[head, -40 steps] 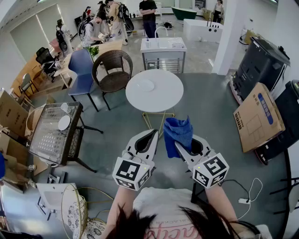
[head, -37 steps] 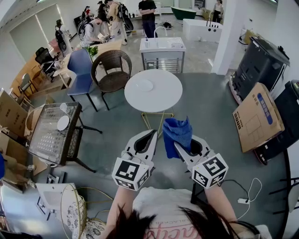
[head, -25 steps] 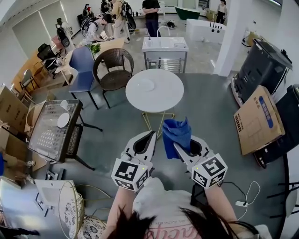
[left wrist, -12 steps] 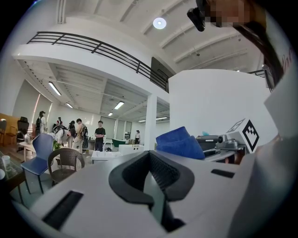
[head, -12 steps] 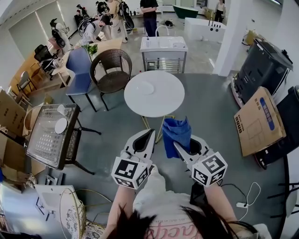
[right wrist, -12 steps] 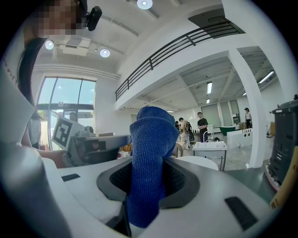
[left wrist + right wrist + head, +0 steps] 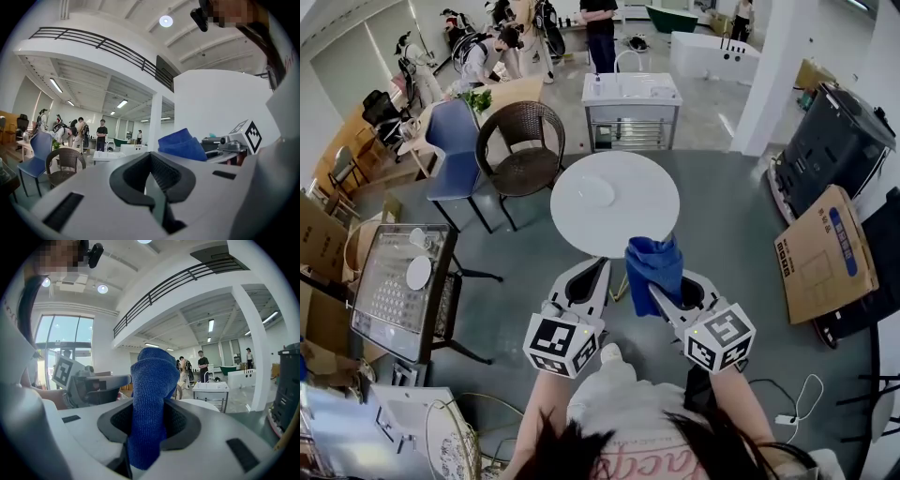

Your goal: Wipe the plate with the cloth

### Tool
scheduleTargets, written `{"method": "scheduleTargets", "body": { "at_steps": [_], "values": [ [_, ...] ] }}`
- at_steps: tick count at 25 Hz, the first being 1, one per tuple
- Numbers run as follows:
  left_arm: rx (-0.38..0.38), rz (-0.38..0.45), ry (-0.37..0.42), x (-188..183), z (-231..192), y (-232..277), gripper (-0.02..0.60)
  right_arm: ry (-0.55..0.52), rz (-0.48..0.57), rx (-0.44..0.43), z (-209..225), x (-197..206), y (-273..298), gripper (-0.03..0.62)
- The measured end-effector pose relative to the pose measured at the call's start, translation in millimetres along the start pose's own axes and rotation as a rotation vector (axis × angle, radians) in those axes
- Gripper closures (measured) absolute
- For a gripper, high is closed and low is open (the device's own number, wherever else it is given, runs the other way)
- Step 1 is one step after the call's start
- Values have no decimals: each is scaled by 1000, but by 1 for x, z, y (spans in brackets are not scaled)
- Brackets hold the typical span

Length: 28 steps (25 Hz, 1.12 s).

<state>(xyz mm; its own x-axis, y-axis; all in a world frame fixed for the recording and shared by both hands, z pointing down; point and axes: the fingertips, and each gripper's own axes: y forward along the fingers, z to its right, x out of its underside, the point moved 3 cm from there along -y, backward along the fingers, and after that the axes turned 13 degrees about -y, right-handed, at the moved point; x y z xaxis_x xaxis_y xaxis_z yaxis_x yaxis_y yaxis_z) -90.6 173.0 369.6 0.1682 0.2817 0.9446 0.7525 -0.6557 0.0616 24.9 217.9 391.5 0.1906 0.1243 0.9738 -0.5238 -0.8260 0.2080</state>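
A white plate [image 7: 592, 192] lies on the round white table [image 7: 628, 220] ahead of me. My right gripper [image 7: 656, 289] is shut on a blue cloth [image 7: 654, 265], which stands up out of its jaws in a folded bunch. In the right gripper view the cloth [image 7: 150, 404] fills the gap of the right gripper [image 7: 147, 439], and the table [image 7: 206, 405] shows just behind. My left gripper [image 7: 605, 269] is level beside it, shut with nothing in it. In the left gripper view its jaws [image 7: 151, 178] meet, with the cloth [image 7: 180, 145] off to the right.
Behind the table stand a brown wicker chair [image 7: 525, 141], a blue chair [image 7: 455, 141] and a metal cart [image 7: 630, 108]. A glass-top side table [image 7: 398, 281] is at the left. A cardboard box [image 7: 825, 253] and black equipment [image 7: 839, 145] are at the right. People stand at the back.
Both grippers have moved forward together toward the round table, which now lies closer in the head view. The cloth stays in the right gripper. Both jaws are unchanged.
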Motion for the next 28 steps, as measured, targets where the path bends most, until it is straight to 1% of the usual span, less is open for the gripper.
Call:
{"method": "scheduleTargets", "body": {
  "at_steps": [2, 5, 8, 11, 13, 17, 19, 21, 23, 25, 28],
  "values": [
    [6, -8, -4, -3, -13, 9, 574, 6, 5, 9, 9, -5, 16, 462],
    [-8, -7, -23, -10, -36, 22, 574, 5, 12, 13, 19, -11, 40, 462],
    [-28, -9, -81, -14, -58, 31, 574, 10, 0, 11, 27, -11, 60, 462],
    [-36, -33, -139, -15, -75, 37, 574, 26, -14, 7, 32, -9, 75, 462],
    [-39, -39, -162, -16, -86, 39, 574, 31, -19, 1, 33, -8, 83, 462],
    [-73, -29, -201, -18, -103, 46, 572, 31, -38, -10, 37, -5, 95, 462],
    [-71, -49, -235, -14, -107, 53, 571, 38, -45, -9, 41, -2, 99, 462],
    [-64, -97, -285, -7, -110, 62, 510, 48, -48, -10, 47, 1, 104, 462],
    [-69, -140, -320, -3, -113, 71, 487, 56, -48, -13, 55, 2, 110, 462],
    [-73, -163, -326, -2, -117, 81, 468, 61, -47, -15, 64, 2, 117, 462],
    [-73, -185, -340, 1, -123, 97, 419, 71, -47, -23, 80, 5, 130, 462]
  ]
}}
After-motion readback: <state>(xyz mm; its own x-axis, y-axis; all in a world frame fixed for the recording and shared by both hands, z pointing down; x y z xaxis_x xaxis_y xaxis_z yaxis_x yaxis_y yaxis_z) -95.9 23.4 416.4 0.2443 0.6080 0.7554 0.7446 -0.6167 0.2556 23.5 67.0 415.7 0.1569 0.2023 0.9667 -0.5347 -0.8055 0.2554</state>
